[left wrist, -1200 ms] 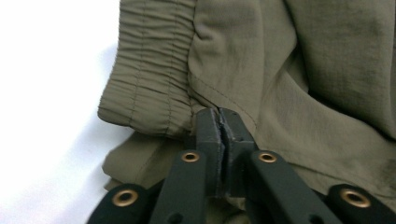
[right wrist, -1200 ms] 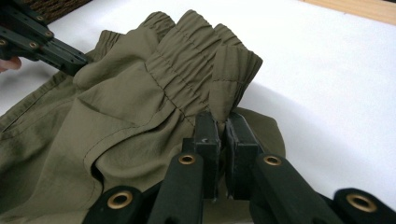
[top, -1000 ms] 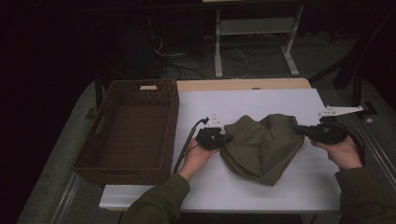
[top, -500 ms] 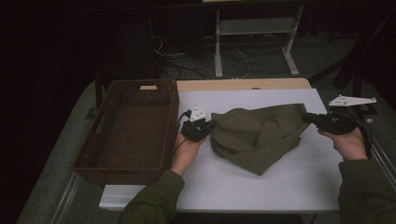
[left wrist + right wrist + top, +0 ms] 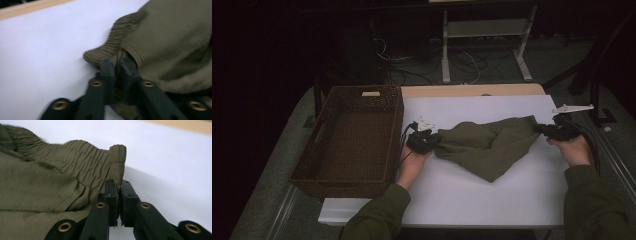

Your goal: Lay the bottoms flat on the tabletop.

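An olive green garment [image 5: 487, 145] with an elastic waistband lies stretched across the white table [image 5: 462, 200] between my two grippers. My left gripper [image 5: 434, 141] holds its left end. In the left gripper view the ribbed hem [image 5: 107, 50] sits pinched between the jaws of that gripper [image 5: 117, 65], which have just been opening slightly with the cloth still between them. My right gripper [image 5: 542, 129] holds the right end. In the right gripper view the right gripper [image 5: 118, 186] is shut on the corner of the gathered waistband [image 5: 116, 162].
A dark woven basket [image 5: 362, 94] stands at the table's left, close to my left hand. The table's wooden far edge [image 5: 472, 90] lies behind the garment. Cables and a white frame stand on the floor beyond.
My hands have moved apart, the left toward the basket and the right toward the table's right edge. The bunched garment has been pulled out flatter and longer between them.
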A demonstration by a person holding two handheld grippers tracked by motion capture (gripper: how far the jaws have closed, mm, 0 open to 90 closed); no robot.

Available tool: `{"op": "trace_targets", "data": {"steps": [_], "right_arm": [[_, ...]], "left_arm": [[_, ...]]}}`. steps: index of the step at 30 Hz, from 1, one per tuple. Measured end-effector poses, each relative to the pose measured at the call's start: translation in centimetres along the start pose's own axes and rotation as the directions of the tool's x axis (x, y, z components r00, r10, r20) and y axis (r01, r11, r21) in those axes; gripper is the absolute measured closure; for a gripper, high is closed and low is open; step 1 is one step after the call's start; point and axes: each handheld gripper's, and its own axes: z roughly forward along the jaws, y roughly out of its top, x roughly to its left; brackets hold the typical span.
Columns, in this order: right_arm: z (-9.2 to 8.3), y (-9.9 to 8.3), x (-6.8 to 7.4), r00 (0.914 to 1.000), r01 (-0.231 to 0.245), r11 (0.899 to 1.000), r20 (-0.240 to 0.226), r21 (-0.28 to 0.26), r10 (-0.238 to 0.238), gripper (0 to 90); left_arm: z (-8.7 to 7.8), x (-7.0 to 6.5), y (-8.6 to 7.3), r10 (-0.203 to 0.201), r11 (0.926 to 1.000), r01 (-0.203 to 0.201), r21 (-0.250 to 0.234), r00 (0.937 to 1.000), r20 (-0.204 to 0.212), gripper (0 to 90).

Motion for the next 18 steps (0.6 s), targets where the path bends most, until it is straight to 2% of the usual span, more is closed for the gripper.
{"op": "trace_targets", "data": {"steps": [2,3,5,7,10,11,14,15,18], "right_arm": [[0.6,-0.3,0.0,1.0000,-0.002,1.000,-0.010,0.027,0.003,84.0],[0.6,-0.3,0.0,1.0000,-0.002,1.000,-0.010,0.027,0.003,84.0],[0.7,-0.4,0.0,0.9995,-0.021,0.999,-0.025,0.026,0.021,81.2],[0.4,-0.3,-0.1,0.9979,-0.049,0.999,-0.042,0.011,0.050,70.7],[-0.5,-0.1,0.0,0.9960,-0.064,0.998,-0.063,-0.019,0.063,59.3],[-1.3,0.2,0.2,0.9956,-0.064,0.997,-0.072,-0.047,0.061,53.1],[-2.2,0.5,0.4,0.9950,-0.067,0.995,-0.078,-0.069,0.062,48.2],[-2.8,0.7,0.7,0.9945,-0.063,0.995,-0.089,-0.083,0.056,45.5],[-3.3,0.9,1.2,0.9935,-0.051,0.995,-0.106,-0.087,0.042,44.9]], "left_arm": [[0.0,-0.1,-0.1,0.001,1.0000,-0.001,-0.002,1.0000,0.005,69.9],[-0.1,-0.2,-0.1,-0.004,1.0000,0.004,-0.001,0.9998,0.017,69.9],[-0.4,-0.3,0.0,-0.014,0.9999,0.014,-0.009,0.9998,0.014,60.4],[-1.0,-0.4,0.1,-0.022,0.9993,0.022,-0.029,0.9997,0.013,51.7],[-2.1,-0.6,0.5,-0.025,0.9978,0.026,-0.061,0.9995,0.022,41.5],[-2.5,-0.7,0.6,-0.025,0.9970,0.027,-0.073,0.9993,0.029,37.1],[-3.3,-1.2,0.7,-0.010,0.9964,0.015,-0.084,0.9979,0.064,33.5],[-3.7,-1.7,0.7,0.006,0.9969,0.001,-0.078,0.9960,0.089,30.3],[-4.1,-2.2,0.6,0.020,0.9967,-0.011,-0.081,0.9941,0.107,28.3]]}}
